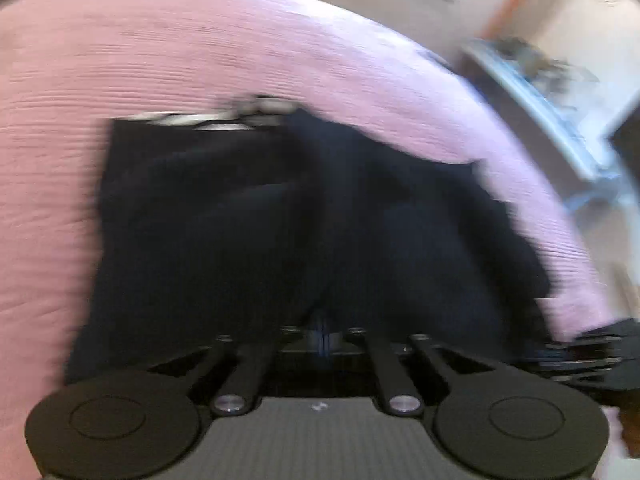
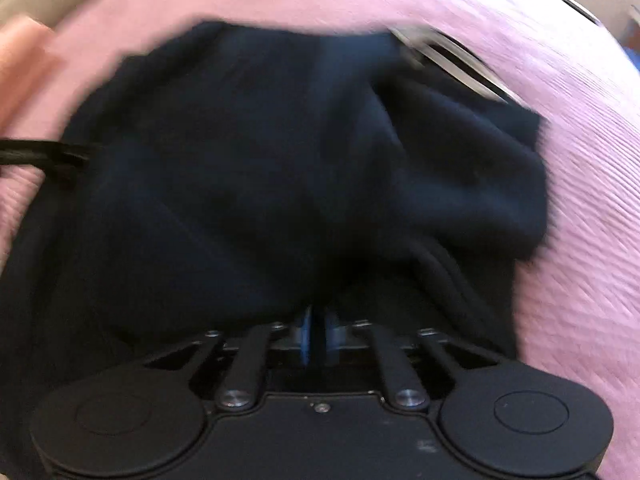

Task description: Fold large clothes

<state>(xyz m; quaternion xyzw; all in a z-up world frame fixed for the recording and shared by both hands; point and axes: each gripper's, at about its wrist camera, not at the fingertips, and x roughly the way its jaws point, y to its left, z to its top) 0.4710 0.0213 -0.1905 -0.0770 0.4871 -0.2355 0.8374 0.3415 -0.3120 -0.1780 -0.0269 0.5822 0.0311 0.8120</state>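
Jaws of left gripper (image 1: pixel 322 330) pressed together, dark fabric seemingly pinched between blue pads, contact hard to confirm through blur. Jaws of right gripper (image 2: pixel 316 330) nearly together, thin dark fold of cloth running between blue pads (image 2: pixel 306 334), so pinching garment.

Dark navy garment (image 1: pixel 280 220) lying crumpled on pink bed cover (image 1: pixel 160 48), filling centre of both wrist views. Pale striped band, maybe waistband or lining, at 12 o'clock edge in left view (image 1: pixel 208 120), at 1 o'clock in right view. Other gripper's black fingers poking in at 9 o'clock of right view (image 2: pixel 44 156), touching or just beside cloth edge; cannot tell which.

Handling judgement: soft, limp, no stiffness, drapes and bunches freely; thick-looking knit or fleece, moderately heavy for cloth, not fragile, not slippery. Likely sags between two grip points, folds collapsing if lifted from middle. Best hold: along near hem or outer corners, one gripper per corner, well apart, thin single or double layer only. Avoid thick bunched ridge at 4 o'clock of right view, too bulky for narrow jaws.

Heavy motion blur everywhere; fine detail unreadable.
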